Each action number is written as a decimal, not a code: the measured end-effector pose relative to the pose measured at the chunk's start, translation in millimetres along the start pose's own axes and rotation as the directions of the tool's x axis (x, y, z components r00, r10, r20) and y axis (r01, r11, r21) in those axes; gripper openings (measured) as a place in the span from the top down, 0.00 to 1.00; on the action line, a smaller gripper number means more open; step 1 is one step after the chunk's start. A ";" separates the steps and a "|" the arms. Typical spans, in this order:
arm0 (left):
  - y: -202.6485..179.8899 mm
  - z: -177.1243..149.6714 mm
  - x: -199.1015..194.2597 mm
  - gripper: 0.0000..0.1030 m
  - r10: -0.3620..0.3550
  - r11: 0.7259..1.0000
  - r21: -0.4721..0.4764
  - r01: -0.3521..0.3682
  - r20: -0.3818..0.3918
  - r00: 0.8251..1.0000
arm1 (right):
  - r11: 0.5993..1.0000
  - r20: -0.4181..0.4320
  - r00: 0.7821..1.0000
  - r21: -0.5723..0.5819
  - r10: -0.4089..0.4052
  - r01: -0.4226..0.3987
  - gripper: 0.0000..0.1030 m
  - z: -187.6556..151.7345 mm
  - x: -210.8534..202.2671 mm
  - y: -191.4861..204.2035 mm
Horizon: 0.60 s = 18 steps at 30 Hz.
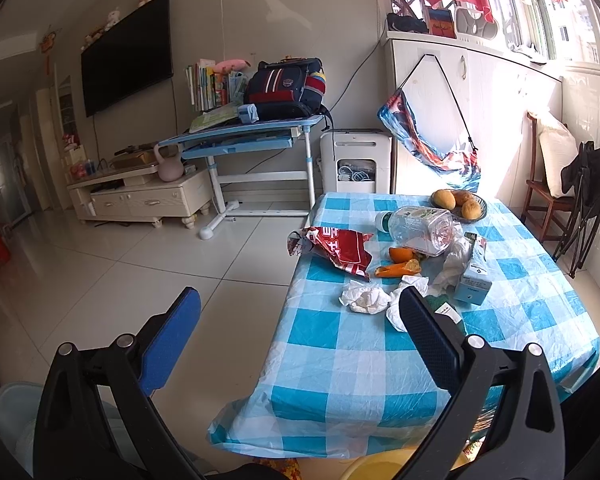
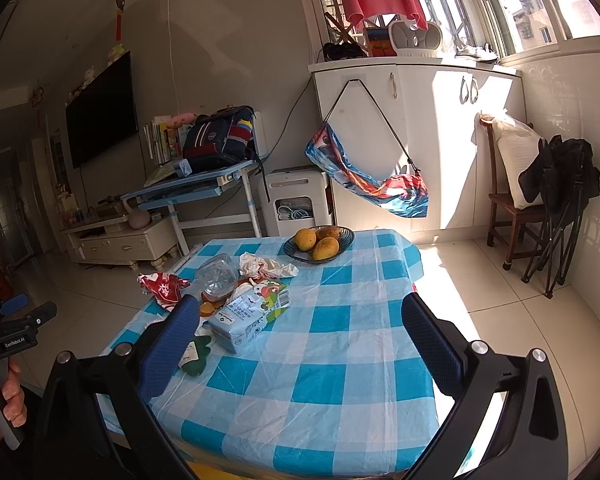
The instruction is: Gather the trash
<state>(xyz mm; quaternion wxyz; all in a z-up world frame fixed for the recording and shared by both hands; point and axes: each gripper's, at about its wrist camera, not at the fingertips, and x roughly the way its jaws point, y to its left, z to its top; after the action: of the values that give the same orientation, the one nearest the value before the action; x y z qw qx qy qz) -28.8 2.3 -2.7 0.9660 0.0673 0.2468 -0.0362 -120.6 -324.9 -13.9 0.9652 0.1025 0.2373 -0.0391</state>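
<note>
Trash lies on a table with a blue-and-white checked cloth (image 1: 340, 360) (image 2: 332, 360): a red snack bag (image 1: 336, 249) (image 2: 162, 286), a clear plastic bottle on its side (image 1: 418, 226) (image 2: 218, 276), orange peel (image 1: 400, 262) (image 2: 206, 309), crumpled white tissues (image 1: 366, 298) (image 2: 266, 266), a light blue carton (image 1: 474, 280) (image 2: 246, 316) and a small green wrapper (image 1: 446, 308) (image 2: 198, 356). My left gripper (image 1: 300, 304) is open and empty, above the table's near left edge. My right gripper (image 2: 300, 312) is open and empty over the cloth, with the carton between and beyond its fingers.
A dark bowl of mangoes (image 1: 458, 202) (image 2: 318, 242) sits at the table's far end. A yellow bin rim (image 1: 384, 466) shows below the table edge. A wooden chair with a pillow and black jacket (image 2: 540, 184) stands right. A blue desk (image 1: 244, 136) and white cabinet (image 2: 416, 140) stand behind.
</note>
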 end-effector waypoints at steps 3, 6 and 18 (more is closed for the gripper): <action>0.0 -0.4 0.1 0.07 0.001 1.000 0.001 -0.001 0.000 1.000 | 1.000 -0.001 1.000 0.000 0.000 0.000 0.06 1.3 -0.9 -0.1; -0.2 -0.1 0.0 0.07 0.001 1.000 0.002 -0.001 0.001 1.000 | 1.000 -0.001 1.000 0.000 0.001 -0.001 0.06 2.1 -1.8 -0.4; 0.9 -1.8 0.2 0.07 0.000 1.000 -0.001 0.000 0.001 1.000 | 1.000 -0.003 1.000 -0.002 0.001 -0.001 0.06 3.8 -3.8 -1.2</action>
<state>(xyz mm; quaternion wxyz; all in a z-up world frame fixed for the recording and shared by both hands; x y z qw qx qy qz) -29.3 3.4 -4.3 0.9662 0.0667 0.2462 -0.0361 -122.4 -326.8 -9.1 0.9650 0.1019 0.2386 -0.0380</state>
